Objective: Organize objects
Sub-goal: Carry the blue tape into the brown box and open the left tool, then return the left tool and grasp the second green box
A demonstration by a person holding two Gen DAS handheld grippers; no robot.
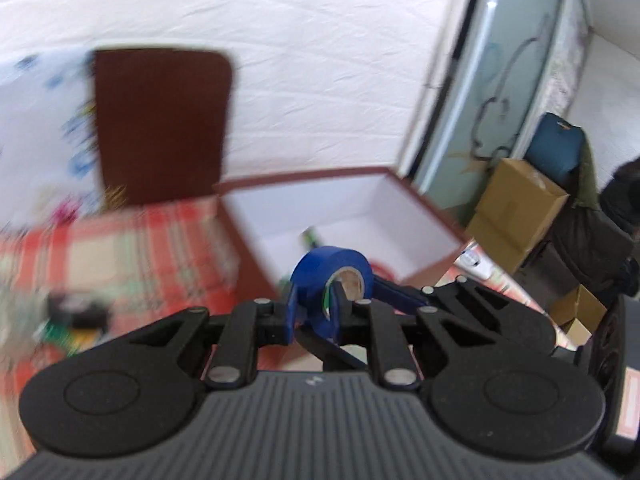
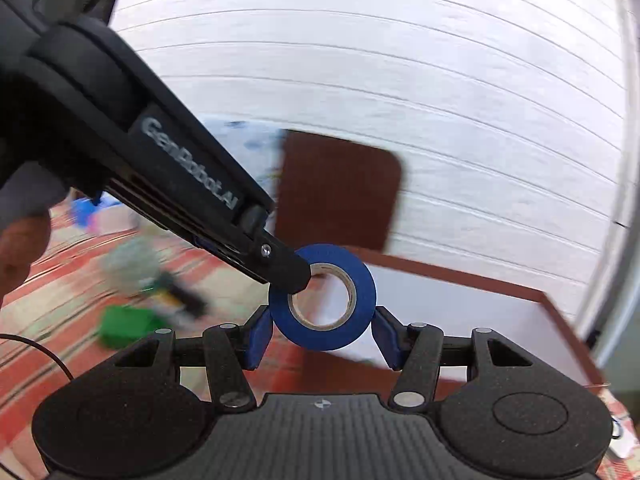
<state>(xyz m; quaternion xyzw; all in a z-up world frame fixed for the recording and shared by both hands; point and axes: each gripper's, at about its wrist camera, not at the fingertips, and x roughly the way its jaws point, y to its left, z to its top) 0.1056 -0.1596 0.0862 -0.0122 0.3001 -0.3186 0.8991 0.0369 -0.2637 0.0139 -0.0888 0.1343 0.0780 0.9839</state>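
The roll of blue tape (image 2: 323, 297) hangs in the air between your two tools, above the near edge of the open box (image 1: 420, 208), its cardboard core facing the right wrist camera. Your left hand-held gripper (image 1: 318, 300) is closed on the wall of the roll: one finger sits inside the core and the other presses the outer blue face, so the tape is pinched through its thickness; in the right wrist view this tool reaches in from the upper left and its black tip (image 2: 286, 274) meets the roll at its upper left rim. Your right hand-held gripper (image 2: 322, 334) stands partly open, its two blue fingers (image 2: 260, 336) flanking the lower half of the roll; whether they touch it cannot be told. The box is reddish brown outside and white inside, and stands on a table covered with a red, white and green plaid cloth (image 1: 132, 248). Inside the box, a small dark object (image 1: 310, 236) and a red one (image 1: 380, 270) show partly behind the roll; both are too blurred to name. A dark brown panel (image 1: 160, 124) stands upright behind the box, before a white wall. On the cloth to the left lie a green block (image 2: 124, 326) and other blurred items. Beyond the table's right edge, cardboard cartons (image 1: 520, 220) are stacked on the floor.
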